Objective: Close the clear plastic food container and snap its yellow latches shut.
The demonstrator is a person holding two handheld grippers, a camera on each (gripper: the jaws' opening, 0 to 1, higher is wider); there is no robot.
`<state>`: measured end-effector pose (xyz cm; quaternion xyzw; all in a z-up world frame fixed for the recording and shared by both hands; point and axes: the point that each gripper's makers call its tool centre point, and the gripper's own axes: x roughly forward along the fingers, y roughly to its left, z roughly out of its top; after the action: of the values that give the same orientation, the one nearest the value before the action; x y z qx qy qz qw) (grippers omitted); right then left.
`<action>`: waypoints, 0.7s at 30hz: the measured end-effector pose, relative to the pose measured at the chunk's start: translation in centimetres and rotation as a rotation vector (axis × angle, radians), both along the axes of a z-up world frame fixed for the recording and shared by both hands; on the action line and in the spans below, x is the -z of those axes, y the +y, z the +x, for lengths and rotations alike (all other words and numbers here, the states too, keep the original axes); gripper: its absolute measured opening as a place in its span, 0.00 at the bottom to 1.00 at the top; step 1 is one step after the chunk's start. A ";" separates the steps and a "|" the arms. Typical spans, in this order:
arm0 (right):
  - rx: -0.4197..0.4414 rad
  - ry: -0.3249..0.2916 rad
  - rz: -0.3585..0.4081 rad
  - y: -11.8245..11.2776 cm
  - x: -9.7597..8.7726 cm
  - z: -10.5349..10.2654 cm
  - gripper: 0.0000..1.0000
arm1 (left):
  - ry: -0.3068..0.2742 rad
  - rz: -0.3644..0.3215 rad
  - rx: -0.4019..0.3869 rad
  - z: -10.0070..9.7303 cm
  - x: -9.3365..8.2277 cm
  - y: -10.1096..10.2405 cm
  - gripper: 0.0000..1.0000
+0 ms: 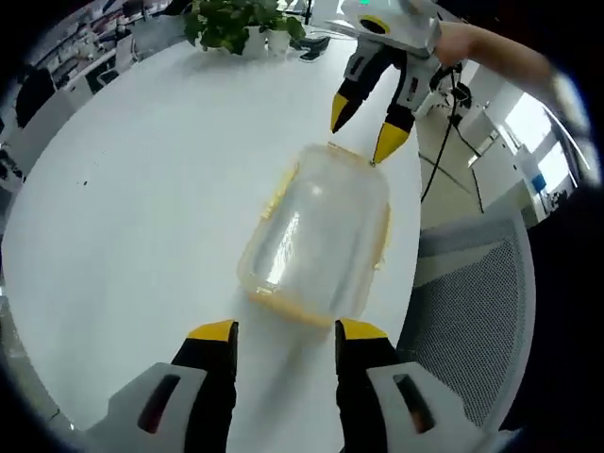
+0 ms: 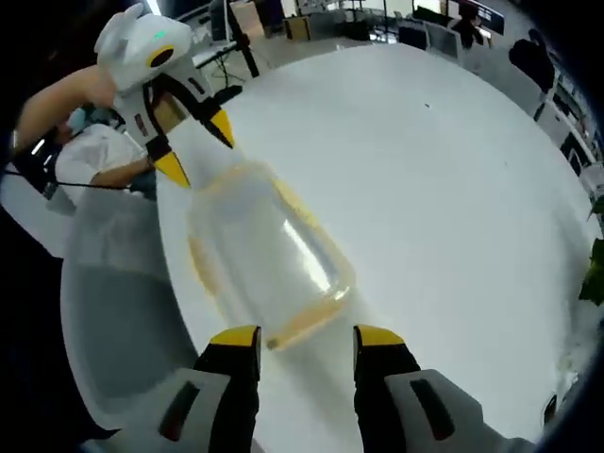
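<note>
- Holding our left hand-held gripper (image 1: pixel 283 332) and right hand-held gripper (image 2: pixel 307 338) unclenched, jaws apart, gripping nothing.
- We see the clear plastic food container (image 1: pixel 316 236) lying between them, near the white tabletop (image 1: pixel 142 208) edge.

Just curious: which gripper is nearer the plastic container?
Hard to call: both hover open at opposite ends of the container, the right gripper perhaps nearer than the left gripper.

A white round table (image 1: pixel 142 189) carries the clear container (image 1: pixel 316 236) and a potted plant (image 1: pixel 236 24).
</note>
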<state>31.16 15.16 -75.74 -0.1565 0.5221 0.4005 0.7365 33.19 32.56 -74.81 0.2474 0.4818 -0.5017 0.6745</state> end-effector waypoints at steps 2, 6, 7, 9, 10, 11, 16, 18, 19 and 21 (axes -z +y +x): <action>0.040 0.019 0.039 0.3 -0.2 -0.1 0.38 | 0.025 -0.025 -0.053 0.0 0.0 -0.2 0.39; 0.091 0.029 0.068 0.7 -0.5 0.2 0.37 | 0.063 -0.032 -0.144 -0.3 0.4 0.1 0.36; 0.096 0.027 0.066 0.7 -0.5 0.2 0.37 | 0.077 -0.024 -0.167 -0.4 0.6 0.4 0.36; 0.107 0.028 0.051 0.5 -0.3 0.4 0.36 | 0.080 -0.018 -0.185 -0.3 0.9 0.7 0.36; 0.112 0.030 0.048 0.4 -0.2 0.4 0.35 | 0.073 -0.016 -0.212 -0.1 0.9 0.9 0.36; 0.115 0.031 0.049 0.4 -0.2 0.4 0.35 | 0.076 -0.021 -0.246 0.1 0.8 0.9 0.36; 0.165 0.057 0.081 0.8 -0.2 0.2 0.36 | 0.185 -0.055 -0.491 0.4 0.6 1.5 0.36; 0.224 0.089 0.139 1.3 -0.5 0.1 0.36 | 0.229 -0.106 -0.537 0.3 0.3 1.0 0.35; 0.238 0.096 0.153 1.4 -0.6 0.1 0.36 | 0.249 -0.110 -0.568 0.3 0.2 1.1 0.35; 0.272 0.098 0.166 1.2 -0.8 0.4 0.36 | 0.256 -0.128 -0.583 0.5 0.2 1.0 0.35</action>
<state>31.55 16.37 -74.92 -0.0030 0.5389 0.3459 0.7680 33.64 33.51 -75.04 -0.0089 0.5807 -0.3435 0.7381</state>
